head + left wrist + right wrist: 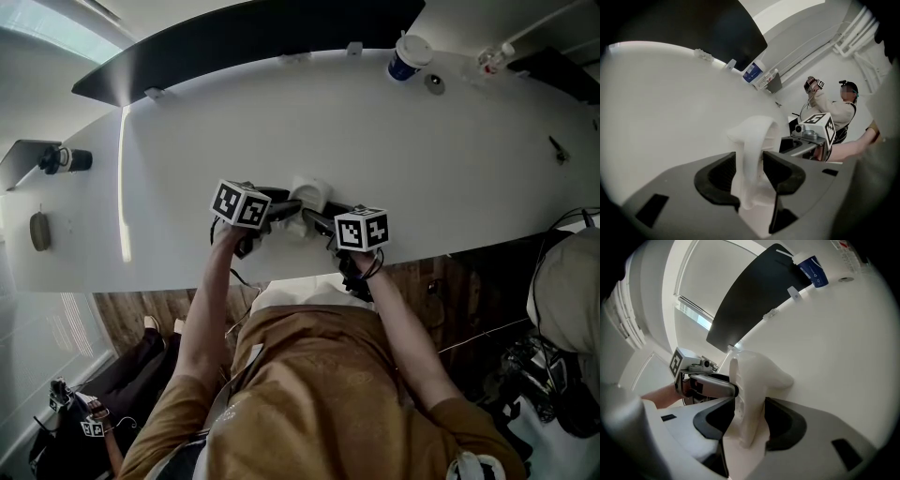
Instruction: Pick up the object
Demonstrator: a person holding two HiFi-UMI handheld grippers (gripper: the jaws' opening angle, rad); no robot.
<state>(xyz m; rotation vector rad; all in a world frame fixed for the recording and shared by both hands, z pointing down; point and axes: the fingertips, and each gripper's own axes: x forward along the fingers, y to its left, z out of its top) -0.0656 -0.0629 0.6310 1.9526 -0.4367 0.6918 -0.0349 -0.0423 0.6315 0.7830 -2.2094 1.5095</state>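
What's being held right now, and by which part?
The white plastic object: left gripper pinches a thin wall on one side, right gripper on the other.

Two grey handheld grippers are showing mid-frame, the left gripper (284, 208) and the right gripper (317, 221). One white curved plastic object (309, 195) is sitting between them. One blue-and-white paper cup (407, 58) and one clear plastic bottle (494, 56) are standing upper right on one white table (187, 169).

Daylight from the window (47, 23) at upper left floods my white table (375, 141), leaving one glaring streak. Both gripper views bend strongly, darken at the corners, and the white object (749, 164) blurs close up.
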